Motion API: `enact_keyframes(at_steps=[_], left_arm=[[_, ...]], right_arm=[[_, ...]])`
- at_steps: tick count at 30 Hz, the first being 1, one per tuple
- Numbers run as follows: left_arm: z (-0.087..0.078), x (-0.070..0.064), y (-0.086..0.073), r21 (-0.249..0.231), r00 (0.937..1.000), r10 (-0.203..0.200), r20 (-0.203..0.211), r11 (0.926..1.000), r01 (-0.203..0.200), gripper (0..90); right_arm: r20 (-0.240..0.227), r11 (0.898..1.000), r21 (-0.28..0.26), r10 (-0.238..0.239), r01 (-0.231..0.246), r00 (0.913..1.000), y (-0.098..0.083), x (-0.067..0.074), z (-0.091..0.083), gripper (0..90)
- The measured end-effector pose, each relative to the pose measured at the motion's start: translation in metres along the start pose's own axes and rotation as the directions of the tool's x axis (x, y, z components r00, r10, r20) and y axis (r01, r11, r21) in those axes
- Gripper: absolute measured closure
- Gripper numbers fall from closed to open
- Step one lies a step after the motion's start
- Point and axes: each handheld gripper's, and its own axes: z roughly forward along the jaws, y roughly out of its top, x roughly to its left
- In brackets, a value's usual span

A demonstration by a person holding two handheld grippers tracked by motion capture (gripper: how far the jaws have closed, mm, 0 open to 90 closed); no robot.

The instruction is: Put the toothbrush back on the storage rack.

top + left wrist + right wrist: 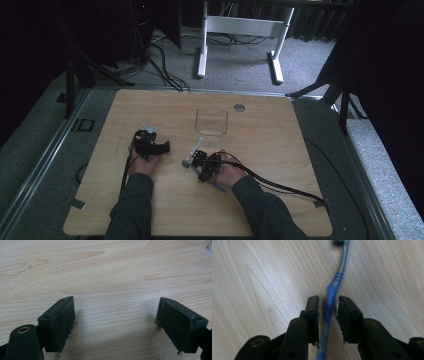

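My right gripper is hanging low over the table, jaws pointing down and straddling a toothbrush. The jaws are standing narrow, one on each side of the blue grip part of the handle. In the right gripper view a thin gap is showing on both sides of the handle, so the pads are not pressing on it; nothing is being held. The toothbrush is lying flat on the wood. Its grey neck is running away from the jaws toward the top of that view, past three blue rings, and the head end is blurring out at the top edge. The tail of the handle is passing down between the jaws.

In the high view the toothbrush is lying near the middle of the table, slanting up toward a clear tub that is standing just beyond it. The brush is not touching the tub as far as I can tell. My right gripper is sitting at the near end of it.

My left gripper is resting wide, with only bare wood between the pads. In the high view it is sitting well to the left of the brush, apart from it.
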Motion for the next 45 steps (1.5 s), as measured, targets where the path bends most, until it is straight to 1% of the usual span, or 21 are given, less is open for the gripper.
enact_keyframes(at_steps=[13, 27, 36, 45], left_arm=[[0.0000, 0.0000, 0.0000, 0.000, 1.0000, 0.000, 0.000, 1.0000, 0.000, 15.7], [0.0000, 0.0000, 0.0000, 0.000, 1.0000, 0.000, 0.000, 1.0000, 0.000, 15.7], [0.0000, 0.0000, 0.0000, 0.000, 1.0000, 0.000, 0.000, 1.0000, 0.000, 15.7], [0.0001, 0.0000, 0.0001, 0.000, 1.0000, 0.000, 0.000, 1.0000, 0.000, 15.7]], right_arm=[[-0.003, 1.000, 0.017, 0.000, 0.000, 1.0000, 0.0002, 0.0003, 0.0037, 71.1], [0.004, 1.000, 0.017, 0.001, -0.001, 1.0000, 0.0003, -0.0003, 0.0039, 72.3], [0.010, 1.000, 0.022, -0.006, 0.005, 0.9999, -0.0001, 0.0016, 0.0037, 75.0], [0.020, 1.000, 0.021, -0.008, 0.008, 0.9998, -0.0003, 0.0027, 0.0036, 80.6]])
